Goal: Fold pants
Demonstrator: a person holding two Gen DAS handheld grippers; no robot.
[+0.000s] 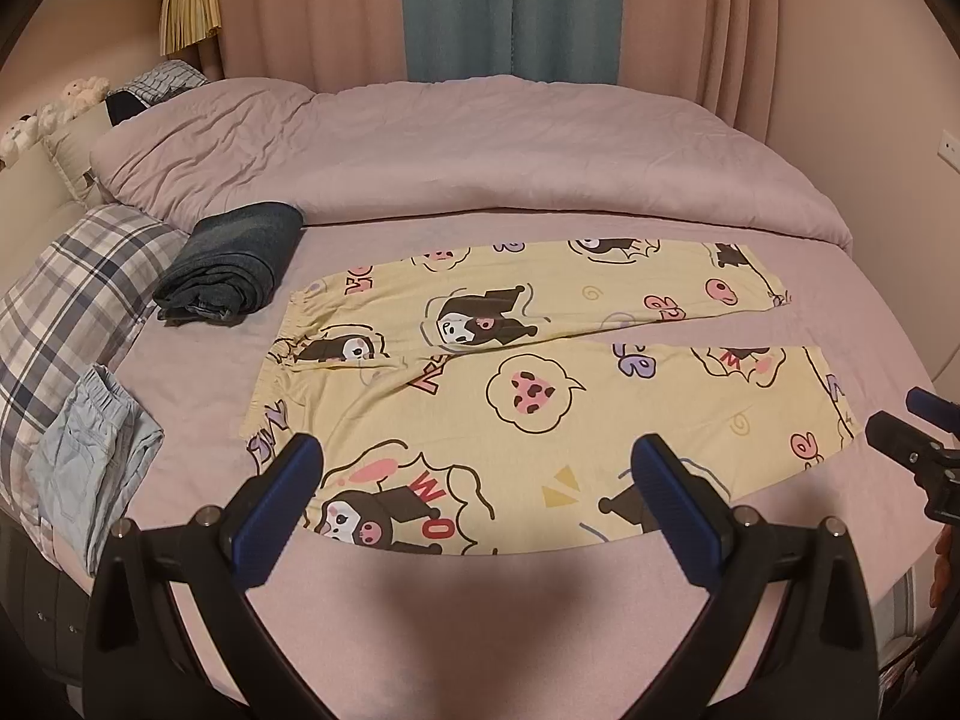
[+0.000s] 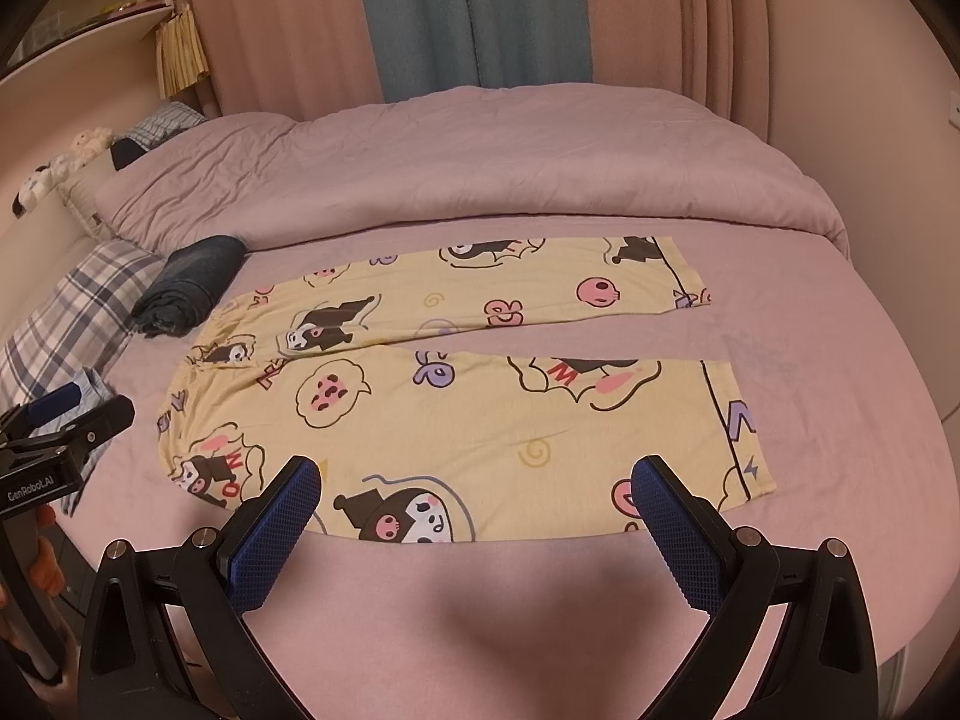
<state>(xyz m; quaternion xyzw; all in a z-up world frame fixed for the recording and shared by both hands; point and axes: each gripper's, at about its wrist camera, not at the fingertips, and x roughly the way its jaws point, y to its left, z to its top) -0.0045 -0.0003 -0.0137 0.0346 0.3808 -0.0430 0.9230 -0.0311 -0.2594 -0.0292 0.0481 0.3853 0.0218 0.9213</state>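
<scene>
- Two claws noted, both hovering above the near edge of the bed (image 1: 480, 612), both spread wide with nothing between the blue pads.
- Left claw (image 1: 477, 480) positioned over the near hip area of the pants, clear of the fabric as far as the fisheye view allows.
- Right claw (image 2: 477, 498) positioned over the near leg, toward the hem end.
- Pants (image 1: 540, 372), yellow with cartoon print, laid flat on the pink sheet; waistband to the left, both legs running to the right and slightly parted.
- Dark folded jeans (image 1: 231, 264) just beyond the waistband, apart from it.
- Pale blue folded garment (image 1: 96, 456) at the left edge, lying against a plaid pillow (image 1: 72, 294).
- Rumpled pink duvet (image 1: 480, 162) bunched along the far side of the bed.
- Curtains (image 1: 510, 6) hanging behind, pink with a teal panel.
</scene>
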